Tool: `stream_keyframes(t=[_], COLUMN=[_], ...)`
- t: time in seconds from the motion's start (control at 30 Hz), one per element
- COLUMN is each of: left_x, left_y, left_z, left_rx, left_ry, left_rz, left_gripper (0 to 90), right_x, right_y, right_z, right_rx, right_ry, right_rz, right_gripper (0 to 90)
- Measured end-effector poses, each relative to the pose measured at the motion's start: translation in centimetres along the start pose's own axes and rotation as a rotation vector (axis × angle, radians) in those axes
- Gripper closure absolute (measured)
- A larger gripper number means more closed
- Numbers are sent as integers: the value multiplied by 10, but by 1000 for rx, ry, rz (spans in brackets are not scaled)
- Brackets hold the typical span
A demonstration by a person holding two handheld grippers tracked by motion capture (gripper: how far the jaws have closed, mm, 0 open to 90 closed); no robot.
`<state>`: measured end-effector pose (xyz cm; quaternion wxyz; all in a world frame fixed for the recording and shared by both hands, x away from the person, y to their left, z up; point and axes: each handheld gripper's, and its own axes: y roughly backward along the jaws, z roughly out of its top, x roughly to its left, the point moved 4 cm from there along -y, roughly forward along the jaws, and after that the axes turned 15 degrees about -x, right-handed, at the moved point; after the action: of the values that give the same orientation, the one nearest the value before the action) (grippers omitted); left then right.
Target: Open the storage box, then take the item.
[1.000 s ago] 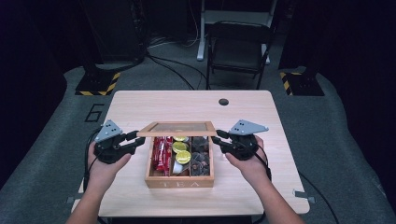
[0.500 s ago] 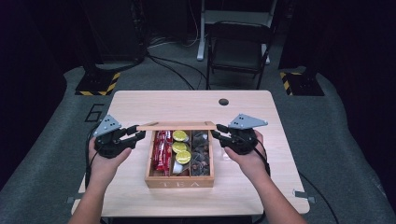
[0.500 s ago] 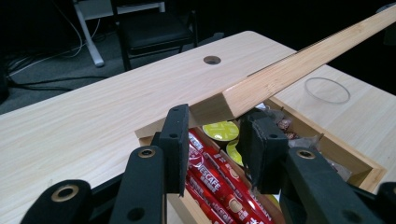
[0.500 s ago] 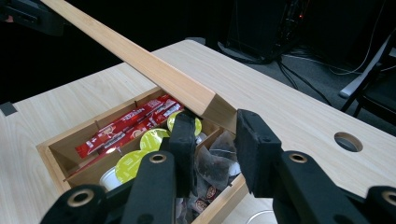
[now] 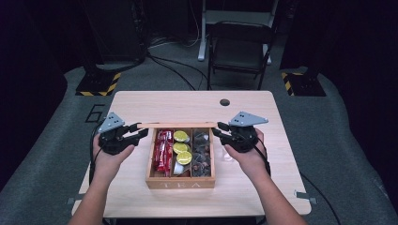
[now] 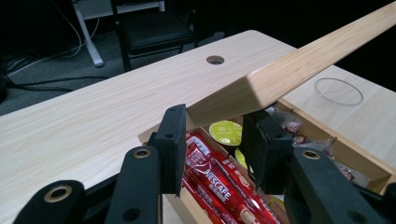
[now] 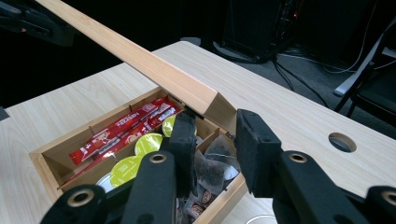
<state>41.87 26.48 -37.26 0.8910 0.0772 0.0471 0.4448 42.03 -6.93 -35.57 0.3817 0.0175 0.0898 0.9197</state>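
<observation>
A wooden tea box (image 5: 180,182) stands mid-table with its lid (image 5: 178,125) raised on edge along the back wall. Inside lie red sachets (image 5: 163,150), yellow-topped capsules (image 5: 180,147) and tea bags (image 5: 202,152). My left gripper (image 5: 141,131) is at the lid's left end. Its jaws (image 6: 215,116) have just been opening; the lid's corner (image 6: 261,88) is between the tips and the pads look slack on it. My right gripper (image 5: 218,129) is at the right end, and its pads (image 7: 215,116) are closed on the lid's end (image 7: 219,105).
A clear glass ring (image 6: 338,91) sits on the table (image 5: 263,187) to the right of the box, under my right hand. There is a round hole (image 5: 225,102) near the table's far edge. A black chair (image 5: 239,47) stands beyond the table.
The lid has swung up from a shallow tilt to standing on edge. Both hands rose and moved back a little with it.
</observation>
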Motion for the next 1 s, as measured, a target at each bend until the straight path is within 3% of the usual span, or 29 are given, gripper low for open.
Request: stream_keyframes(t=[0.47,0.73,1.0], left_x=[6,6,6], left_y=[-8,-9,-9], left_z=[-4,-5,-5], left_rx=[-5,-7,-3], left_ry=[6,11,12], left_rz=[-3,-6,-5], left_gripper=[605,602,600], right_x=[3,19,33], right_y=[1,9,8], right_z=[-4,-30,-59], right_rx=[-26,-23,-1], right_ry=[-24,4,-5], right_rz=[-25,-38,10], right_gripper=[657,627,608])
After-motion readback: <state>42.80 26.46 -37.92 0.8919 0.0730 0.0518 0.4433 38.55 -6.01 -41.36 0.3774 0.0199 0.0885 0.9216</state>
